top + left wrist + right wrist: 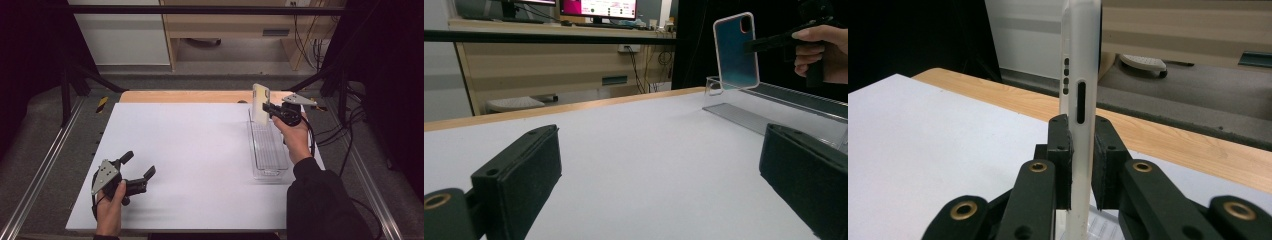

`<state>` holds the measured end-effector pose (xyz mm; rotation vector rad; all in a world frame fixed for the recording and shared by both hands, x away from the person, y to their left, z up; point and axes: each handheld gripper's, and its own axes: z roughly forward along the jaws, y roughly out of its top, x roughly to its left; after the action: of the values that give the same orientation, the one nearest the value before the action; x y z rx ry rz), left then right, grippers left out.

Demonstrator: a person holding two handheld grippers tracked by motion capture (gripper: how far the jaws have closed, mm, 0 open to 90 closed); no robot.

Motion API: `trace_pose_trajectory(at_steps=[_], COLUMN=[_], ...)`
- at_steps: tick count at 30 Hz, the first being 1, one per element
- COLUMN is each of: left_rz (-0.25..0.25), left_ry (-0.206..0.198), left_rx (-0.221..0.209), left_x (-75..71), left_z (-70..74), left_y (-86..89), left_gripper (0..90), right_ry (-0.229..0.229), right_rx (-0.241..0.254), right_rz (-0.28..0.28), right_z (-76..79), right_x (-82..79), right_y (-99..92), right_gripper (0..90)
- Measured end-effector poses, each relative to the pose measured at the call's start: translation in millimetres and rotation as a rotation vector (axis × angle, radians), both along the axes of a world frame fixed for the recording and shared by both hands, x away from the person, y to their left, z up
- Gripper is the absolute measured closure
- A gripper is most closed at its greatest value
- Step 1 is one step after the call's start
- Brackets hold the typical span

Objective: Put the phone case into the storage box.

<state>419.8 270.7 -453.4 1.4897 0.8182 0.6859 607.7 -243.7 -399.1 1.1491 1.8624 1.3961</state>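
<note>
Right tool (267,111) holds a phone case (260,103) upright above a clear tray (269,150).
The case's long axis stands vertical, clamped edge-on; the tray lies directly beneath. Left tool (138,171) rests wide open, well apart on the tabletop (190,150).

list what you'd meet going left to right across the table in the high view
left hand-held gripper → bare white table top → phone case held upright over the clear tray → right hand-held gripper

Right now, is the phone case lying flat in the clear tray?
No, the right gripper holds the phone case upright above the tray.
</note>
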Motion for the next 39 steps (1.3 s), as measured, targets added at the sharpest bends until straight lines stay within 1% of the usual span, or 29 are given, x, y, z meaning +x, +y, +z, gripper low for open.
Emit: trace_pose_trajectory(at_steps=[8, 10, 14, 21, 25, 28, 33, 37, 39], left_rz=[0.0, -0.001, -0.001, -0.002, -0.004, -0.006, -0.011, -0.011, -0.01], left_ry=[-0.003, -0.003, -0.003, -0.003, -0.003, -0.003, 0.0, 0.002, 0.002], left_rx=[-0.006, -0.005, -0.006, 0.002, -0.002, -0.003, 0.003, 0.003, 0.003], left_x=[-0.7, -0.8, -1.0, -1.1, -1.1, -1.0, -0.5, -0.4, -0.3], left_z=[0.5, 0.5, 0.5, 0.5, 0.6, 0.5, 0.3, 0.1, 0.1], left_y=[0.6, 0.2, 0.3, -0.3, -0.7, -0.9, -1.7, -1.5, -1.5], left_gripper=[2.8, 2.8, 2.8, 2.8, 2.8, 2.8, 2.8, 2.8, 2.8], right_ry=[0.013, 0.016, 0.029, 0.059, 0.075, 0.082, 0.102, 0.105, 0.116], right_rx=[0.02, 0.011, 0.009, -0.024, -0.037, -0.035, -0.048, -0.051, -0.049], right_rz=[-0.015, -0.022, -0.047, -0.07, -0.085, -0.085, -0.083, -0.082, -0.082], right_z=[-2.2, -3.4, -5.2, -8.7, -11.0, -11.8, -14.4, -14.4, -14.6], right_x=[1.5, 2.0, 3.1, 4.4, 6.7, 7.7, 8.0, 8.2, 8.0], right_y=[6.6, 8.9, 11.8, 17.4, 19.7, 20.7, 21.9, 22.6, 22.4], right_gripper=[81.1, 81.0, 81.1, 81.0, 81.0, 81.0, 81.0, 80.9, 80.9])
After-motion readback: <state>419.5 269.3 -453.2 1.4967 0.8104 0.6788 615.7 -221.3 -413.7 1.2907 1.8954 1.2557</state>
